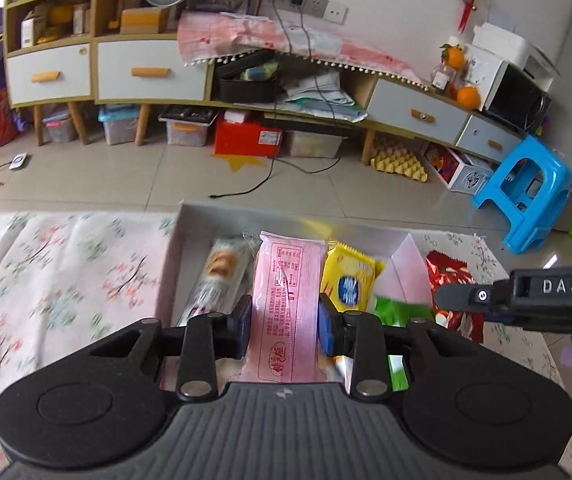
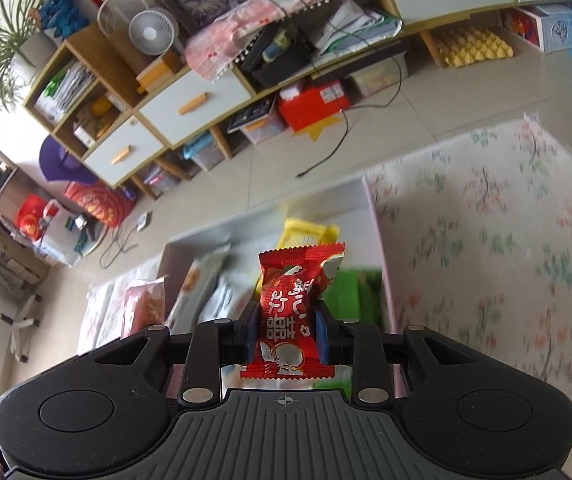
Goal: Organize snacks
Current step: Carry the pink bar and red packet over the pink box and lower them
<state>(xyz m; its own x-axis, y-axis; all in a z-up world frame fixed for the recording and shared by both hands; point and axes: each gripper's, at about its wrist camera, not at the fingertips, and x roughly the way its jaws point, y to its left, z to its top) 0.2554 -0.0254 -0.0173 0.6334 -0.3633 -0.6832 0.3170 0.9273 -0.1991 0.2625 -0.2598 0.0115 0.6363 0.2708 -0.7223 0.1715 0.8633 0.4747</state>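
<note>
Left wrist view: snacks over a white box on a flowery cloth.
The left gripper jaws pinch a pink snack pack; the right gripper jaws pinch a red candy. Behind are a tiled floor, drawers, a blue stool.

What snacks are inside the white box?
Inside the white box you can see a cookie packet, a yellow packet and something green. The pink packet, held above by the left gripper, hides whatever lies beneath it.
</note>
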